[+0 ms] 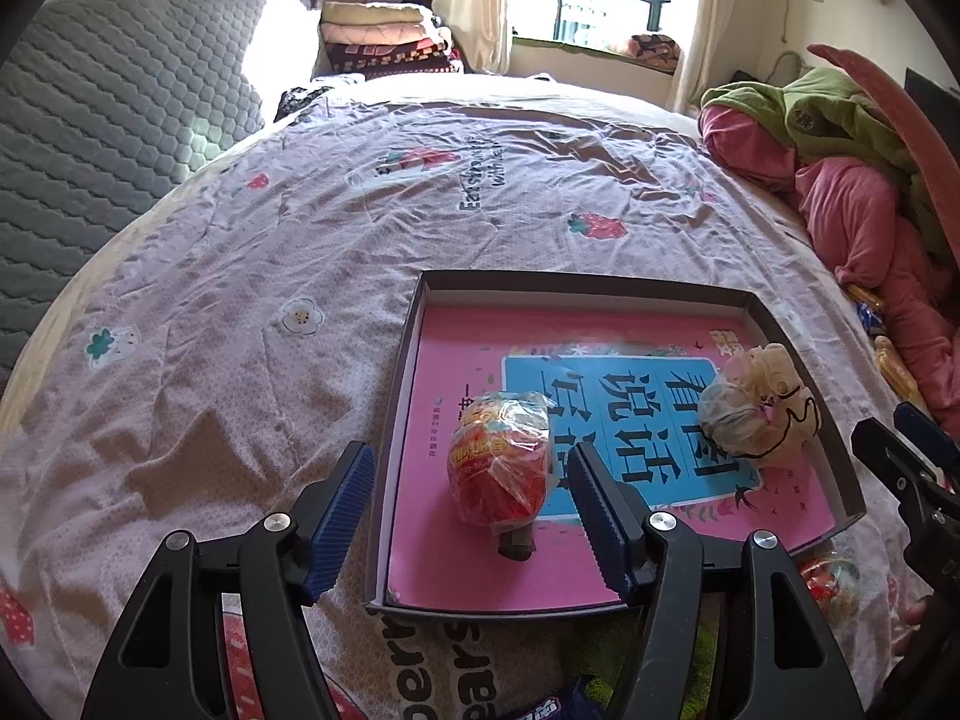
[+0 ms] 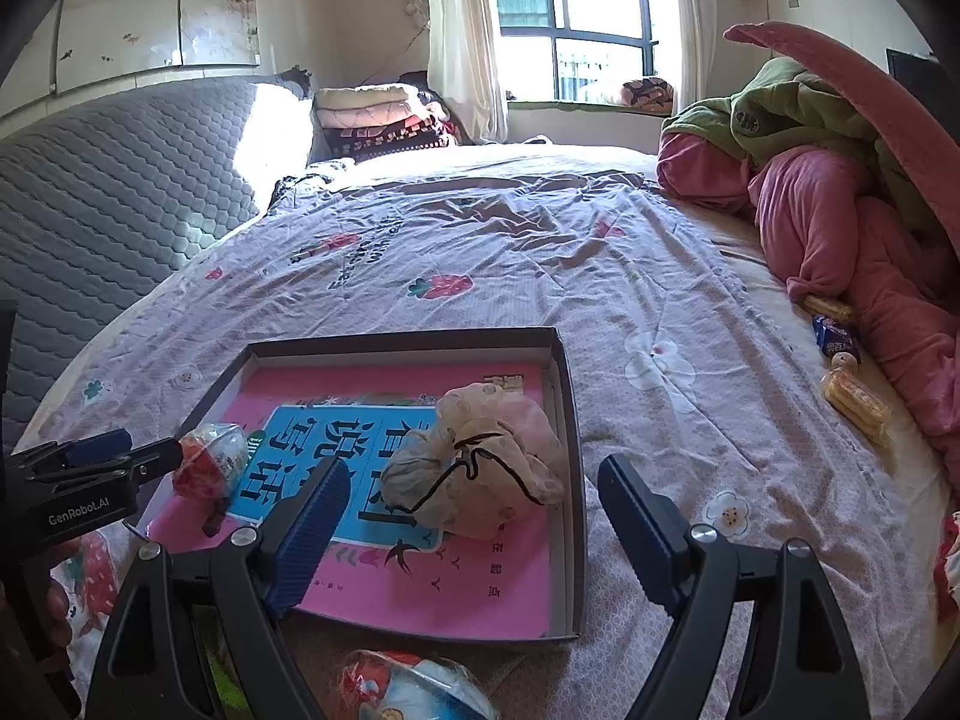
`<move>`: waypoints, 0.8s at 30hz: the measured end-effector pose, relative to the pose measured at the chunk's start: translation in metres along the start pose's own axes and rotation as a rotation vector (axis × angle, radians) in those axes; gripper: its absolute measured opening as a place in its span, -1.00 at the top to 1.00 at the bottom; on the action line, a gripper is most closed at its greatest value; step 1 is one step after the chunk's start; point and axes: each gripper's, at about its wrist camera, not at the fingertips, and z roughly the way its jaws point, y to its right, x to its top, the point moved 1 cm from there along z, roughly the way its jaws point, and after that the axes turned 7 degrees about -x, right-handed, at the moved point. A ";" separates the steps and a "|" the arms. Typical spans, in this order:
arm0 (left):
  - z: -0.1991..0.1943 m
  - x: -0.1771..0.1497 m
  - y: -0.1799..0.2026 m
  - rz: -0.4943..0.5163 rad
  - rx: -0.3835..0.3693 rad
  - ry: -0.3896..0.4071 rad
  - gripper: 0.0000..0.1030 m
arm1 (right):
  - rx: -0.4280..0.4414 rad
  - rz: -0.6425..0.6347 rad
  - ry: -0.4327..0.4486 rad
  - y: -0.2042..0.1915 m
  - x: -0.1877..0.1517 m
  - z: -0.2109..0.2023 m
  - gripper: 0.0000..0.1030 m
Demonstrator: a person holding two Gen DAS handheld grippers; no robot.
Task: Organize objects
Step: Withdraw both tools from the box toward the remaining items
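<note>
A shallow grey box tray (image 1: 401, 396) (image 2: 570, 432) with a pink and blue book cover inside lies on the bed. In it sit a red wrapped snack (image 1: 501, 459) (image 2: 210, 465) and a pale drawstring pouch (image 1: 759, 405) (image 2: 480, 468). My left gripper (image 1: 471, 516) is open, its fingers either side of the red snack, just short of it. My right gripper (image 2: 474, 528) is open and empty, near the pouch and straddling the tray's right wall. The left gripper shows at the left edge of the right wrist view (image 2: 90, 468).
Another wrapped snack (image 2: 408, 684) (image 1: 834, 582) lies on the sheet by the tray's near edge. Biscuit packets (image 2: 855, 399) and a blue packet (image 2: 837, 333) lie at the right by a pink and green quilt pile (image 2: 840, 180). A grey headboard (image 1: 108, 120) stands at the left.
</note>
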 end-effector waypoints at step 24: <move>-0.070 -0.042 0.034 0.056 0.006 0.060 -0.34 | 0.037 -0.064 0.038 0.007 -0.023 -0.049 -0.64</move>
